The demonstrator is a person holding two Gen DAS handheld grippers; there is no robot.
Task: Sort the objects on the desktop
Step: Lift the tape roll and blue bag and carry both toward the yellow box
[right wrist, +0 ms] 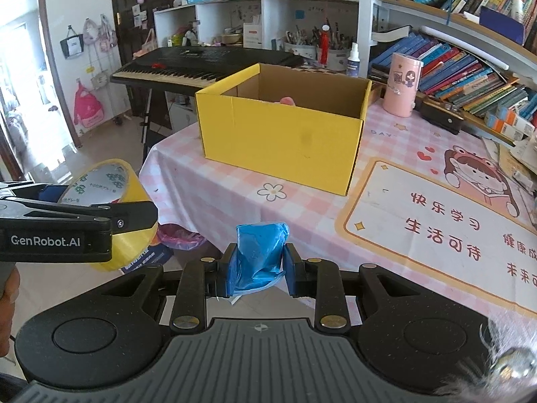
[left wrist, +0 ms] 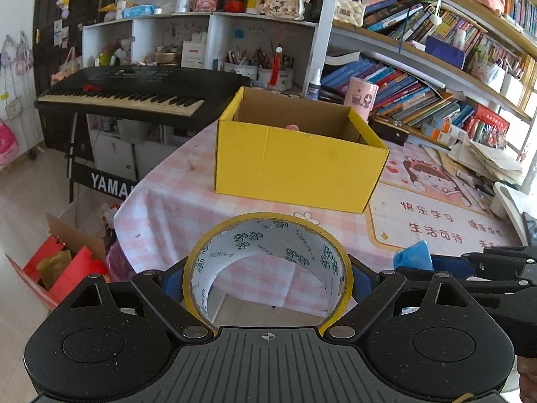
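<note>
My left gripper (left wrist: 267, 277) is shut on a roll of yellow tape (left wrist: 268, 223), its ring facing the camera. From the right wrist view the same tape roll (right wrist: 110, 181) and the left gripper (right wrist: 100, 221) hang off the table's left edge. My right gripper (right wrist: 258, 262) is shut on a crumpled blue packet (right wrist: 261, 245), also visible in the left wrist view as the blue packet (left wrist: 412, 255). An open yellow cardboard box (left wrist: 298, 164) (right wrist: 282, 137) stands ahead on the pink checked table (left wrist: 174, 201) (right wrist: 208, 194); something pink lies inside it, mostly hidden.
A pink cylindrical tin (right wrist: 402, 84) stands right of the box. A cartoon desk mat (right wrist: 436, 228) covers the table's right side, with stacked books and papers (left wrist: 436, 107) behind. A black keyboard (left wrist: 134, 94) stands left; a red carton (left wrist: 63, 268) sits on the floor.
</note>
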